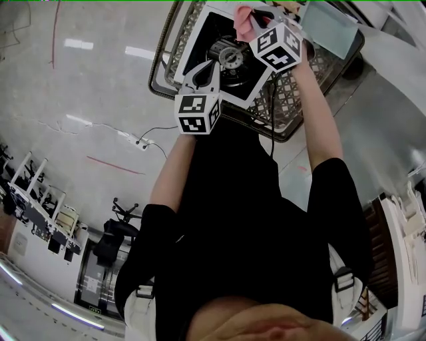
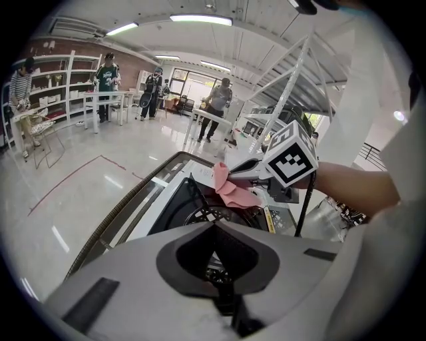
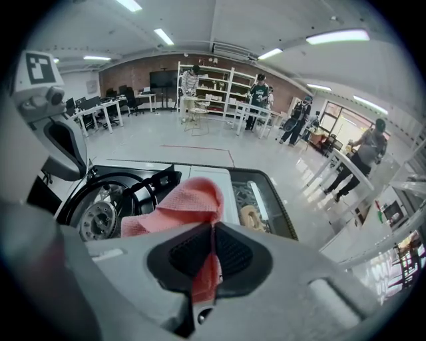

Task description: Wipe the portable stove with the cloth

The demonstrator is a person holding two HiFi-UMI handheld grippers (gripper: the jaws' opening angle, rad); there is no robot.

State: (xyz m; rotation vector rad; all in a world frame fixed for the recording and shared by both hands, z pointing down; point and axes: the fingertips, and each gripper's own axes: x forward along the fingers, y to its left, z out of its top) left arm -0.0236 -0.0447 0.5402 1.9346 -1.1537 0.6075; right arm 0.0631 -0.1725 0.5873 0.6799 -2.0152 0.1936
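In the head view the portable stove (image 1: 195,41) sits at 12 o'clock. Its far edge is cut off by the frame, and its 2 o'clock corner is hidden behind the marker cube (image 1: 279,45) of the right hand-held gripper (image 1: 256,16). What shows is a white body around a black recessed top, with a round metal burner (image 1: 229,56) in the middle. It stands inside a woven, dark-rimmed tray (image 1: 293,100) that rests above a glossy grey floor (image 1: 86,86); what carries the tray cannot be made out. The right hand-held gripper is clenched on a pink waffle-weave cloth (image 1: 245,25). The right gripper view shows a strip of cloth pinched between its dark pads, with the rest bunched up ahead of them at about 1 o'clock from the burner. No view settles whether the cloth touches the stove top. The left hand-held gripper (image 1: 203,72) hovers over the stove's 7 o'clock side; its own view shows its jaws closed together with nothing between them, and its grey body blocks the near half of the stove. Only the right gripper view shows the tray's stretch beside the stove, where a small tan thing (image 3: 249,216) lies, too blurred to name.
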